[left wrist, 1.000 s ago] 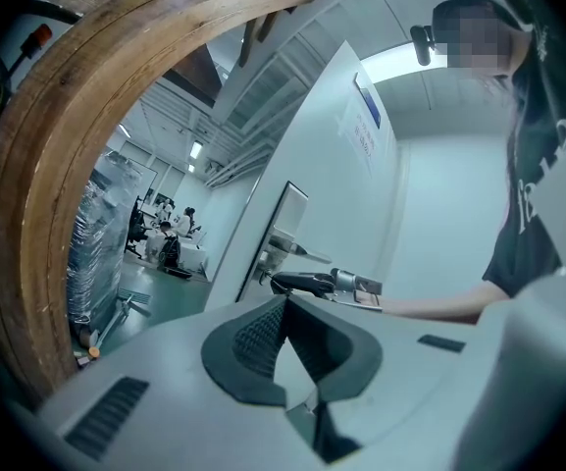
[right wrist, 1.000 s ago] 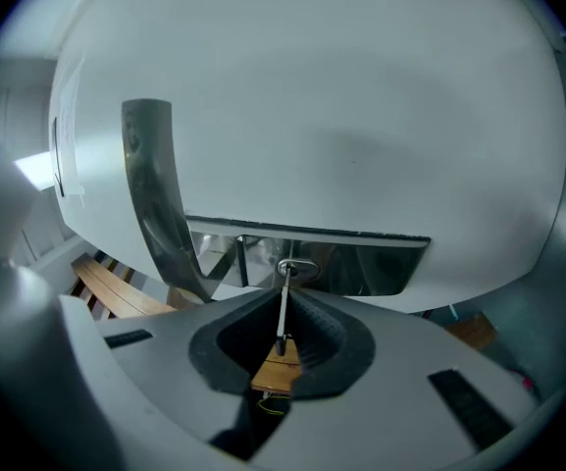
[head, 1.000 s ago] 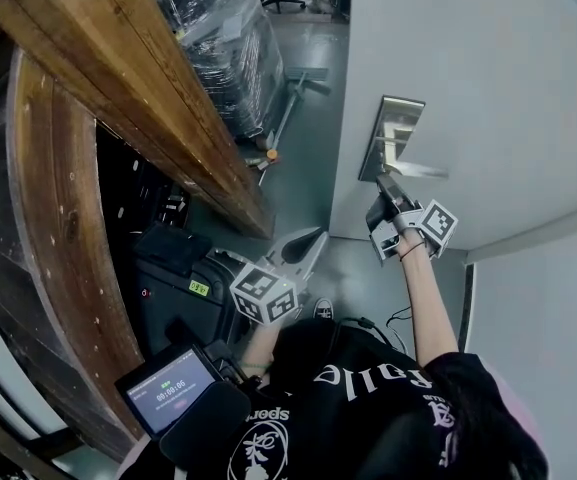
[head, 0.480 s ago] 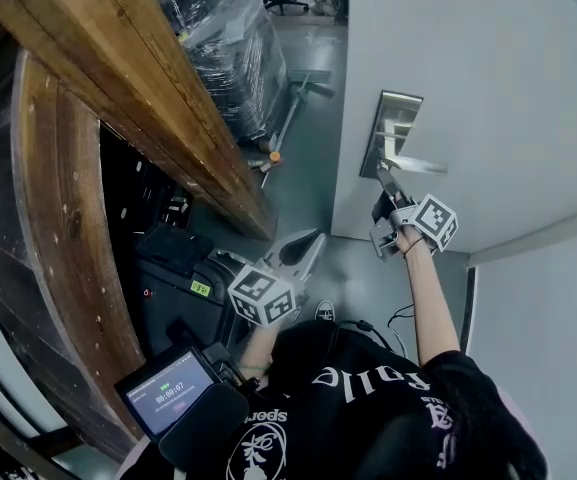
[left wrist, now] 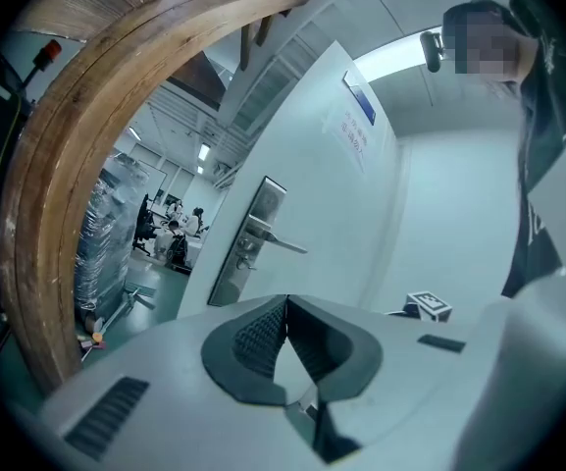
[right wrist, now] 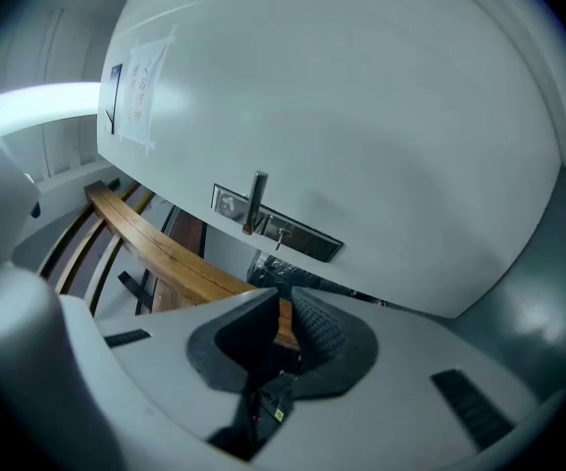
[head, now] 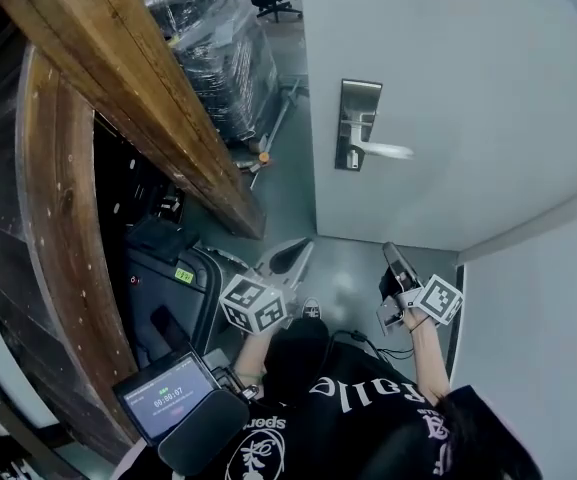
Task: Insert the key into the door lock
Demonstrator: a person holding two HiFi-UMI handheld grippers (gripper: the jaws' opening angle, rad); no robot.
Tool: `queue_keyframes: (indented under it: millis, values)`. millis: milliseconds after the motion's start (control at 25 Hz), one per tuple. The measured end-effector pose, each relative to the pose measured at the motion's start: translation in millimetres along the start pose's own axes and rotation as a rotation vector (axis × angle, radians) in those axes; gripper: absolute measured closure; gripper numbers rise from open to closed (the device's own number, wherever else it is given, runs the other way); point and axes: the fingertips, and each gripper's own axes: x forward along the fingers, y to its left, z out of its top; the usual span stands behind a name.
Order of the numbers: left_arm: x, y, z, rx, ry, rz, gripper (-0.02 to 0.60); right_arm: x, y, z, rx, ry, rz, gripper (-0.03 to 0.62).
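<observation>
Your right gripper [head: 392,258] hangs low in front of the white door [head: 468,88], well below and apart from the metal lock plate [head: 360,96]. In the right gripper view its jaws stand a narrow slit apart and grip nothing. Only a strip of the wooden beam [right wrist: 155,238] shows through the gap.

The key [right wrist: 281,234] sticks out of the lock plate just beside the lever handle [right wrist: 258,196], and neither gripper touches it. It is small in every view, so you cannot read how deep it sits.

Your left gripper [head: 301,250] is held at the middle of the head view, left of the right gripper and likewise well clear of the door. In the left gripper view its ribbed pads [left wrist: 259,334] meet at the tips, closed on nothing, and point toward the lock plate and handle beyond.

The wooden beam runs diagonally across the left of the head view. A plastic-wrapped pallet [head: 213,48] stands behind it, by the door's edge. A lit tablet [head: 168,396] sits at the lower left, near your body.
</observation>
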Motion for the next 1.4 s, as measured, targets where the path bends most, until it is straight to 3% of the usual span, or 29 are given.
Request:
queue_keyframes:
  millis: [120, 360, 640, 1000, 1200, 1400]
  values:
    - [-5.9, -39.6, -17.7, -0.015, -0.004, 0.012, 0.575, -55.4, 7.1, -7.4, 0.020, -0.005, 0.013, 0.549]
    - [-30.4, -130.5, -72.3, -0.077, -0.023, 0.043, 0.575, -150.2, 11.5, -38.5, -0.019, 0.085, 0.007, 0.551]
    - [-86.0, -226.6, -148.5, -0.101, 0.049, 0.074, 0.575, -231.3, 10.4, -85.0, -0.078, 0.207, 0.011, 0.553]
    - [-170.0, -244.4, -142.7, -0.061, -0.022, 0.205, 0.576, -255.6, 33.6, -137.6, -0.113, 0.281, 0.056, 0.553]
    - [-226.9, -256.4, -149.2, -0.047, -0.044, 0.204, 0.575, -258.1, 61.3, -180.6, -0.137, 0.293, 0.086, 0.554]
    - [-314.5, -262.4, -170.4, -0.039, -0.039, 0.220, 0.575, -273.4, 91.7, -245.9, -0.151, 0.278, 0.084, 0.556]
